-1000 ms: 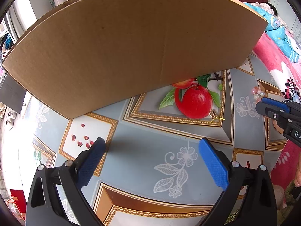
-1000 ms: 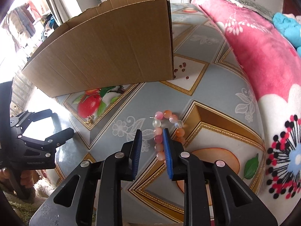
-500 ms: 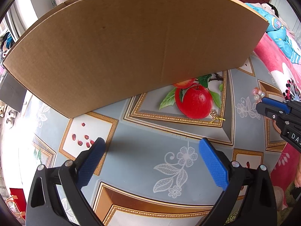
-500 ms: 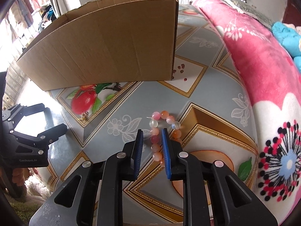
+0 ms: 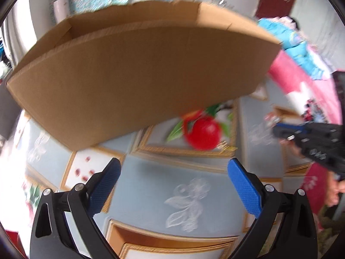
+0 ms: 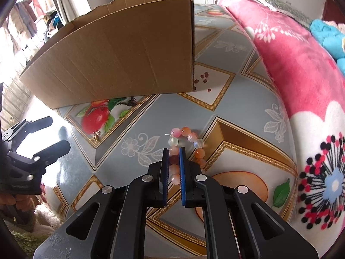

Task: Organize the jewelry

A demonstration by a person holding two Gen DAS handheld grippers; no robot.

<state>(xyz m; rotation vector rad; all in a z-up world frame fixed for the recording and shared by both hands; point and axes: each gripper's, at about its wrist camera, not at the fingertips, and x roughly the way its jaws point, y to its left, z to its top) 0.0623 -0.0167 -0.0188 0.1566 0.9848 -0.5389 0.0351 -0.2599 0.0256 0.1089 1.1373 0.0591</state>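
Right gripper [image 6: 173, 151] jaws just closing, pinching near side of bead bracelet [image 6: 187, 145] on tablecloth; ring extends toward 1 o'clock. Cardboard box [image 6: 120, 49] at 11 o'clock. Left gripper [image 5: 172, 170] spread wide, empty.

Left camera: sits on the left gripper [image 5: 173, 176], looks down and forward, very close to the big brown cardboard box [image 5: 138, 73].
Right camera: sits on the right gripper [image 6: 173, 157], looks steeply down at the grey patterned tablecloth [image 6: 237, 112] from close up.
Both see: the box [image 6: 120, 58], the red apple picture [image 5: 202, 133] [image 6: 94, 118], and the cloth.
Each sees the other: yes, at its picture's edge.
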